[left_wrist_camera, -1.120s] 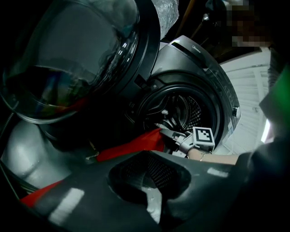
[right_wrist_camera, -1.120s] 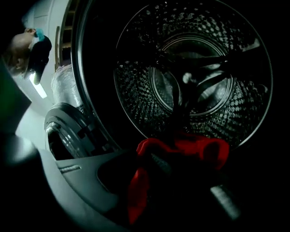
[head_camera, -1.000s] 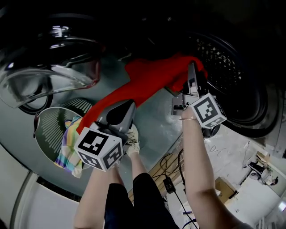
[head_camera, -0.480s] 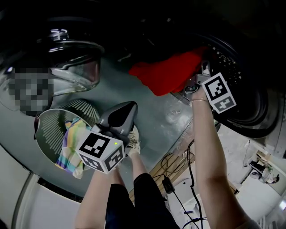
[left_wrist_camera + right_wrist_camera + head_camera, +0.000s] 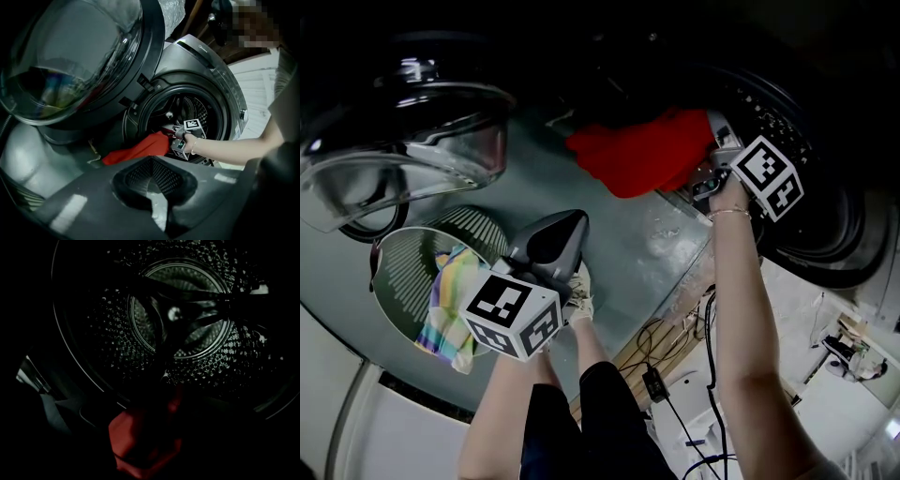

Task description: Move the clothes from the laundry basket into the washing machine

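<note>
Holding the red cloth (image 5: 642, 155) clamped in our right gripper (image 5: 712, 141), we have it at the mouth of the drum (image 5: 178, 310), with most of the cloth trailing outside over the washer's front. Our left gripper (image 5: 570, 223) hangs near the basket (image 5: 394, 253), jaws together and empty. A striped cloth (image 5: 448, 309) lies in the basket, and the door (image 5: 412, 141) stands open

Dk-grey L tongs (image 5: 570, 223), b&w marker cubes (image 5: 510, 314), R-wrist bracelet (image 5: 729, 214), black legwear (image 5: 581, 422).
</note>
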A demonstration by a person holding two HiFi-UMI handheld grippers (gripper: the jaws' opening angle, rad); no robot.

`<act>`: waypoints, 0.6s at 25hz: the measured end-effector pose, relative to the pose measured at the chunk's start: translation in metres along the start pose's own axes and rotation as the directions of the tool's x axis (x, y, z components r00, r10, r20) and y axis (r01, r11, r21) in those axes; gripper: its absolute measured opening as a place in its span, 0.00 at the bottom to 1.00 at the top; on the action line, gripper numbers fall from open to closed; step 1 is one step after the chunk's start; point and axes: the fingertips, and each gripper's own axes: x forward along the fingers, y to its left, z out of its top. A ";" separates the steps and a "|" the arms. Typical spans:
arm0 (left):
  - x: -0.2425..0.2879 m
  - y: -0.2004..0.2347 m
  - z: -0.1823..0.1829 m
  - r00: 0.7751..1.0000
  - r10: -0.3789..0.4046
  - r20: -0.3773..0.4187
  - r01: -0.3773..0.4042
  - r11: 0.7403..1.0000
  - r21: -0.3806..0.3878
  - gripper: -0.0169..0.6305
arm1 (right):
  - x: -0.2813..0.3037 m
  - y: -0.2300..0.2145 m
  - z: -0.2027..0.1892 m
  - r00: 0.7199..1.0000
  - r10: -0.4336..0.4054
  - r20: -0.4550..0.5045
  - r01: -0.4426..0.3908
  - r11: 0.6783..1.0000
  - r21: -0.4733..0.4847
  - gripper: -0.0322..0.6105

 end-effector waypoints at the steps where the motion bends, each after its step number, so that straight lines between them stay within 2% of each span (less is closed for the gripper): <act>1: 0.000 0.000 0.000 1.000 0.000 0.000 0.000 1.000 -0.001 0.03 | -0.007 0.006 0.002 1.000 0.019 0.012 -0.019 1.000 -0.002 0.74; 5: -0.001 0.000 -0.002 1.000 0.000 -0.004 0.000 1.000 -0.002 0.03 | -0.041 0.029 0.003 0.991 0.113 0.069 -0.111 0.993 -0.025 0.76; 8: -0.001 0.001 -0.002 1.000 0.002 -0.001 -0.002 1.000 -0.005 0.03 | -0.068 0.026 -0.030 0.997 0.048 0.057 -0.046 0.998 -0.037 0.80; 11: -0.002 0.004 -0.001 1.000 0.002 0.004 -0.002 1.000 -0.006 0.03 | -0.071 0.018 -0.095 0.998 -0.022 -0.055 0.017 0.997 -0.076 0.92; 13: -0.004 0.005 -0.001 1.000 0.003 0.006 -0.003 1.000 -0.009 0.03 | -0.066 0.017 -0.135 0.989 -0.045 -0.140 0.035 0.997 -0.068 0.95; 15: -0.005 0.008 -0.002 1.000 0.005 0.005 -0.005 1.000 -0.011 0.03 | -0.060 0.013 -0.160 0.980 -0.078 -0.182 0.072 0.997 -0.042 0.95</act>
